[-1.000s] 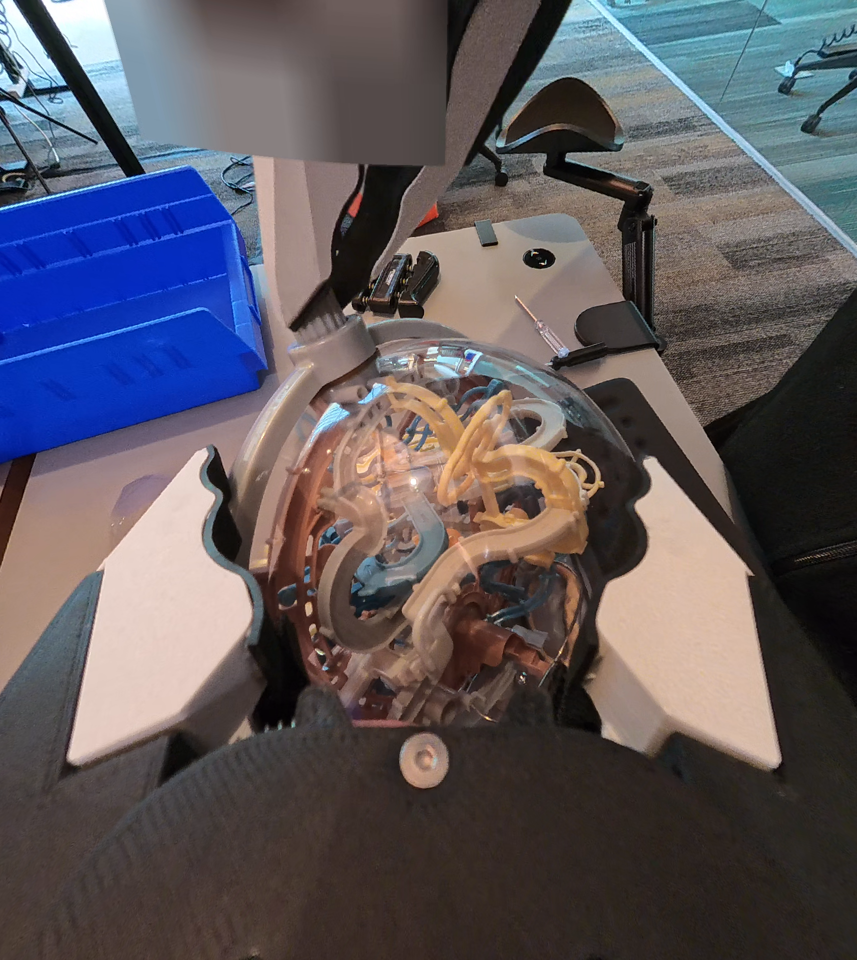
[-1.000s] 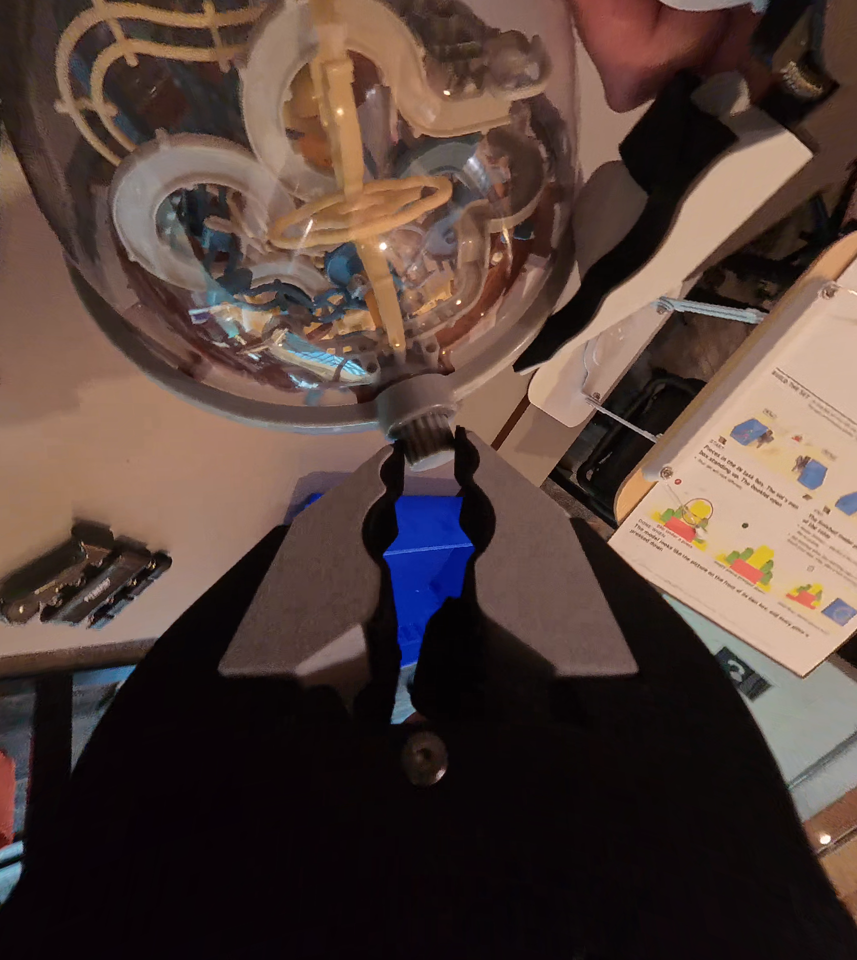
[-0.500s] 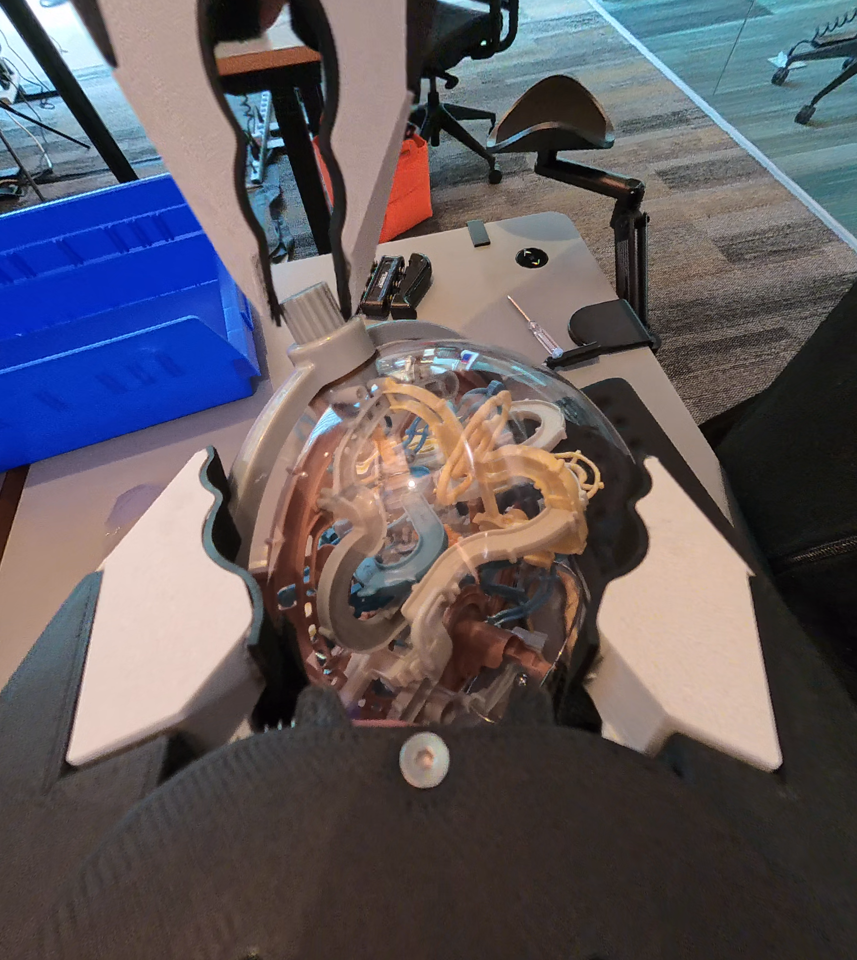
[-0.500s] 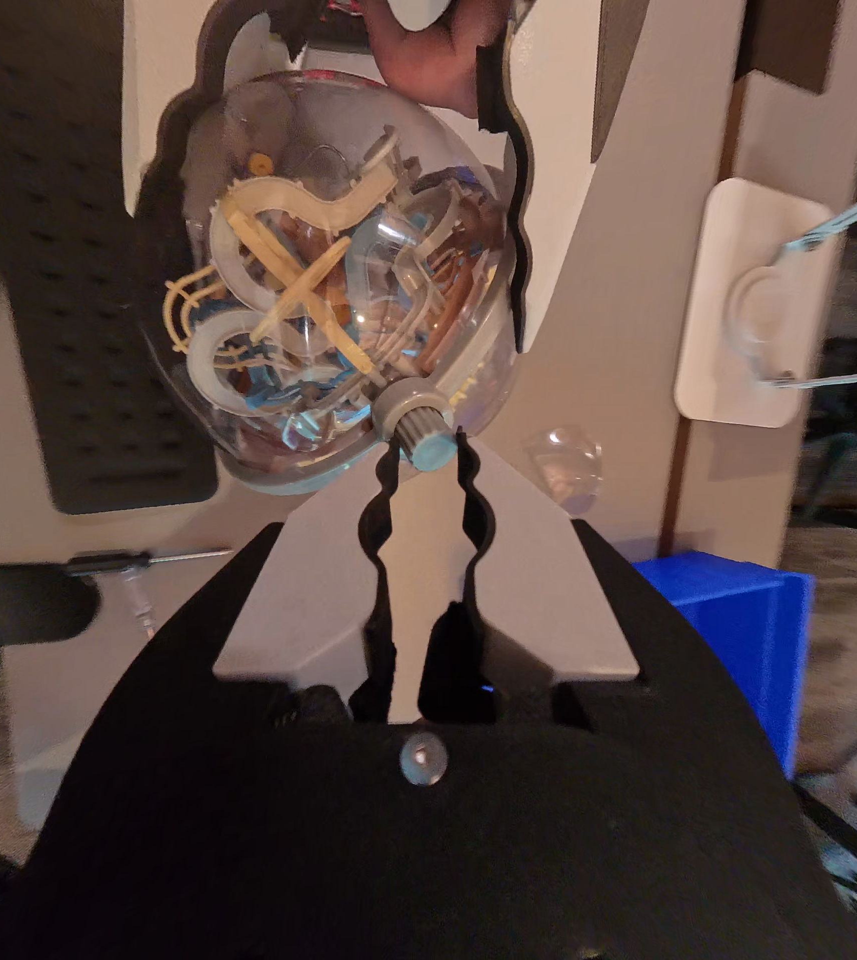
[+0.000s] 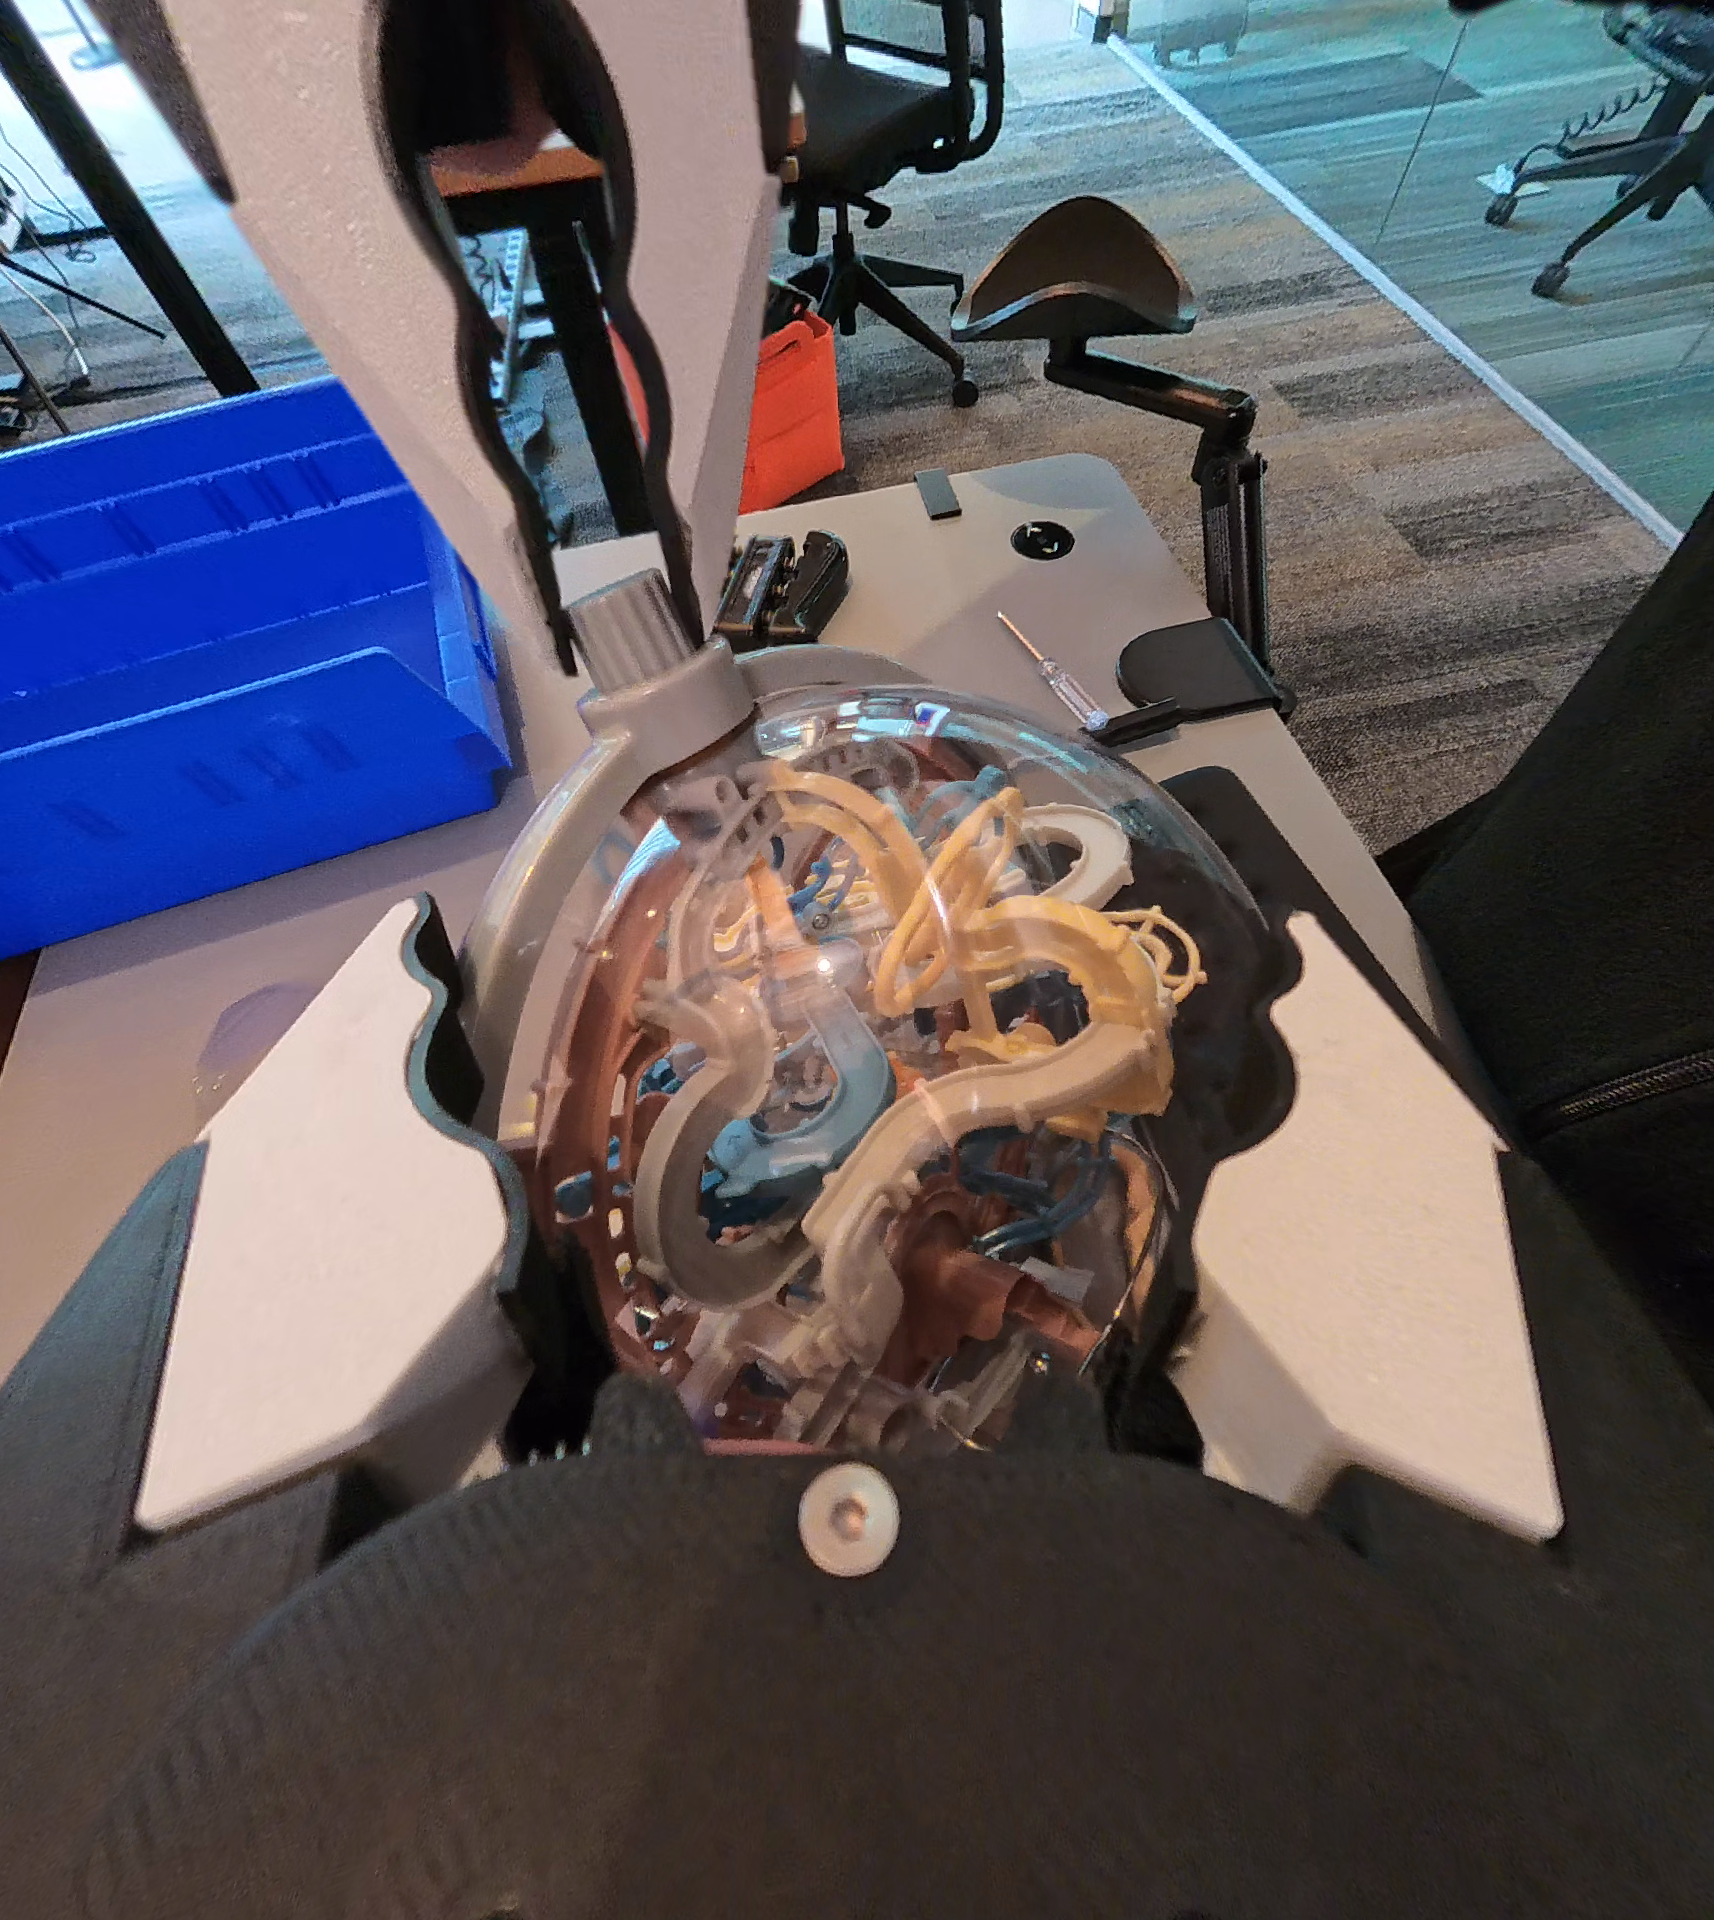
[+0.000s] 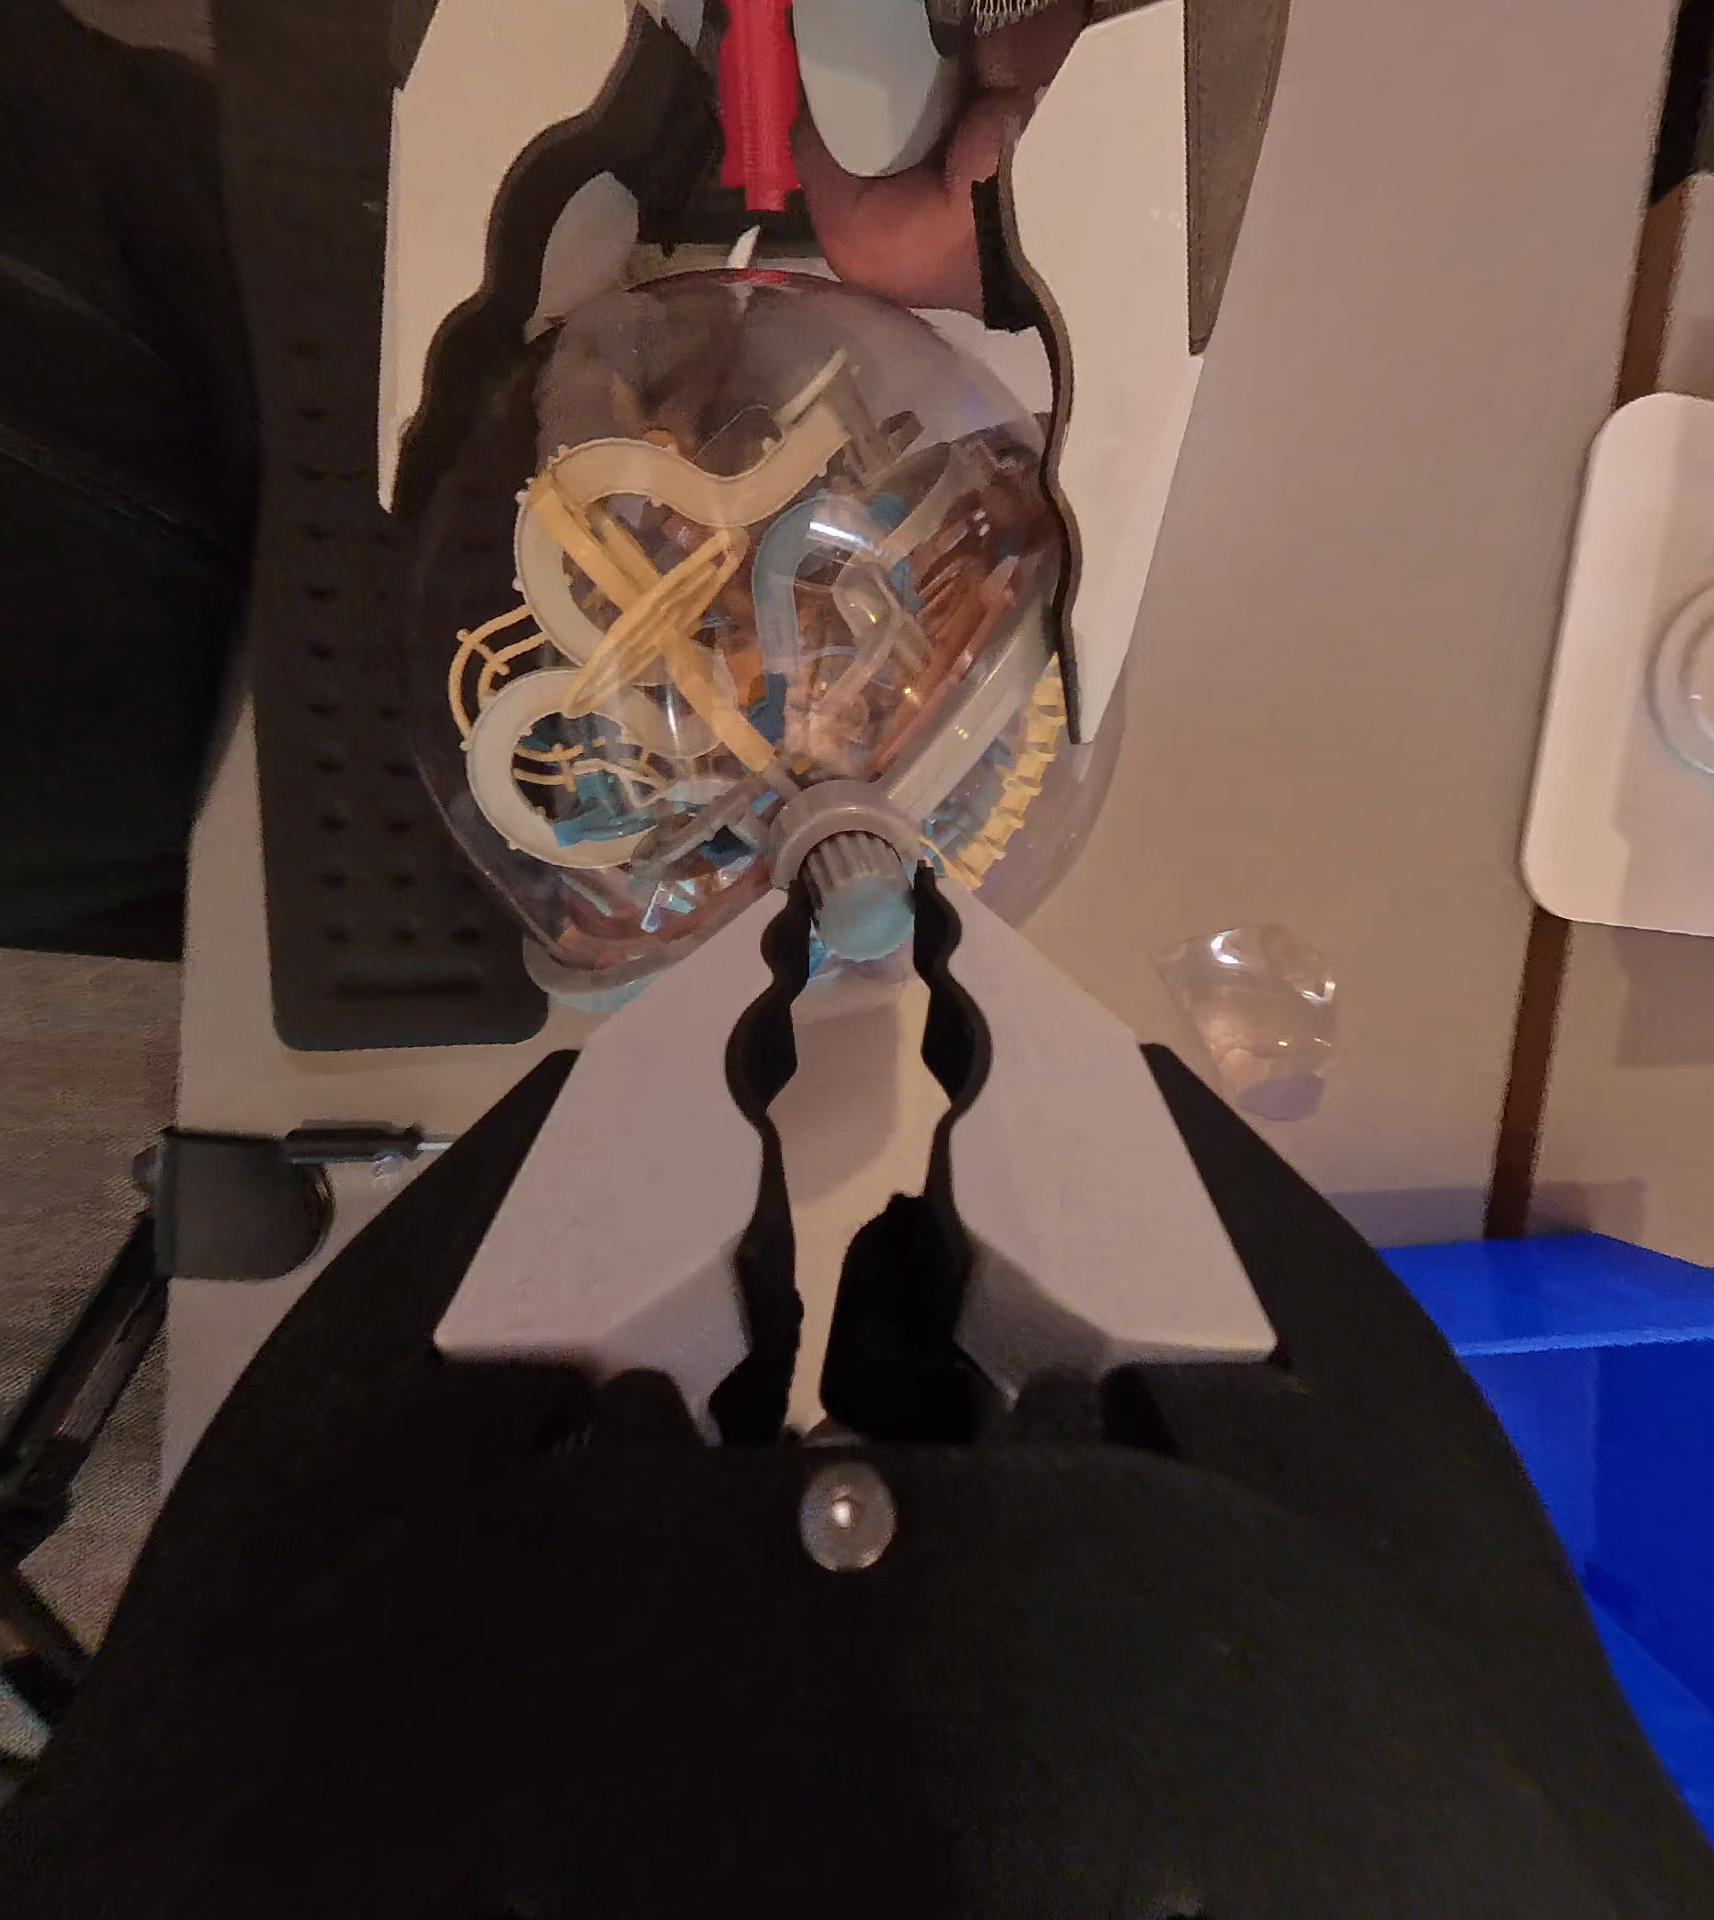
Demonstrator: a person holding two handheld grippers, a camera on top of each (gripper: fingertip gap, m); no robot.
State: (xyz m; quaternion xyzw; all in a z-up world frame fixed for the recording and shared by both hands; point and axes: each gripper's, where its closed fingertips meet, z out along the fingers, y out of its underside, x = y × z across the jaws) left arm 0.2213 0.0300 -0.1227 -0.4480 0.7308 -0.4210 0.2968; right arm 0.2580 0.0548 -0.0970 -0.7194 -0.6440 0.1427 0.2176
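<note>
We hold a clear maze ball in our left gripper. Its two fingers are spread wide and press on both sides of the ball, so it cannot roll away. The ball is up off the grey desk, over the middle part near the right edge.

Inside the ball we see twisty tracks in cream, brown, grey and blue. They fill it up. We cannot spot a little ball on the tracks.

Our right gripper comes at the ball from the far side. Its fingers sit close on each side of the ridged grey knob that sticks out of the ball's grey ring. They look pinched on the knob. We think one gripper keeps the ball steady so the other can work the knob.

A blue bin sits at the far left of the desk. The part we can see shows nothing in it. A small screwdriver lies by the right edge, and a black folding tool lies near the far edge.
</note>
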